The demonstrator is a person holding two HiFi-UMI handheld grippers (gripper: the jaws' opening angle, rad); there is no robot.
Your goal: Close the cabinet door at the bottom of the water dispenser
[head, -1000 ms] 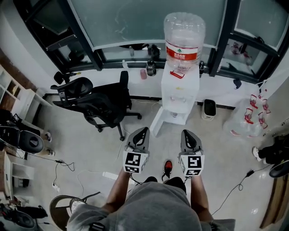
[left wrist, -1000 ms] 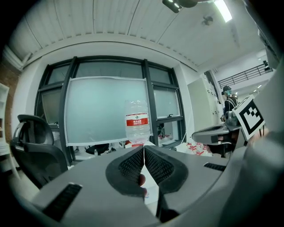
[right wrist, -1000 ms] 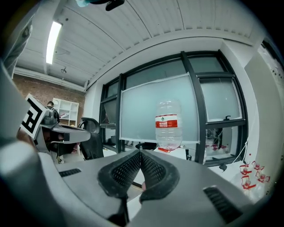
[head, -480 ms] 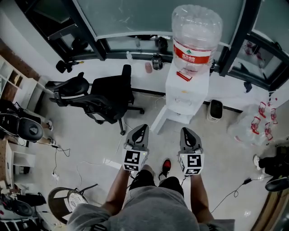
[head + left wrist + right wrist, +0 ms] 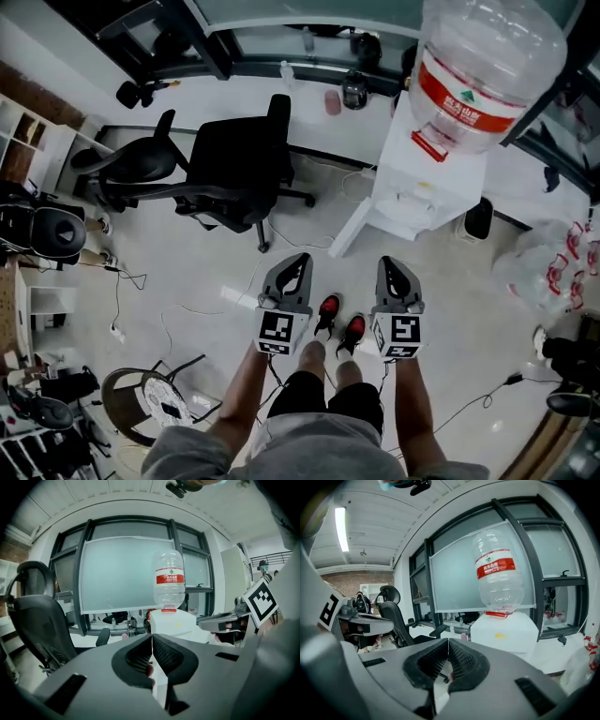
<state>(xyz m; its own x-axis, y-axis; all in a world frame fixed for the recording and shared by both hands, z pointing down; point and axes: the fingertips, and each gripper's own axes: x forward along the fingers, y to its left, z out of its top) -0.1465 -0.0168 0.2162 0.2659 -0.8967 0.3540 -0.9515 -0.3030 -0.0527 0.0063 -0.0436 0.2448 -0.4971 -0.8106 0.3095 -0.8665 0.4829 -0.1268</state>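
The white water dispenser (image 5: 422, 192) stands at the upper right of the head view with a large clear bottle (image 5: 487, 66) on top. Its bottom cabinet door (image 5: 349, 232) hangs swung out to the left. My left gripper (image 5: 298, 259) and right gripper (image 5: 386, 262) are side by side, short of the door, both shut and empty. In the left gripper view the shut left gripper (image 5: 151, 637) points at the dispenser (image 5: 174, 626). The right gripper (image 5: 448, 642) is likewise shut, with the dispenser (image 5: 506, 632) ahead to its right.
A black office chair (image 5: 230, 164) stands left of the open door, another chair (image 5: 122, 173) beyond it. Cables (image 5: 178, 309) trail over the floor at left. A small bin (image 5: 478, 217) and white bags (image 5: 553, 267) sit right of the dispenser. The person's red shoes (image 5: 339, 330) show between the grippers.
The person has stepped toward the dispenser, which now looms larger at the upper right. Both grippers came forward and lower together, still shut.
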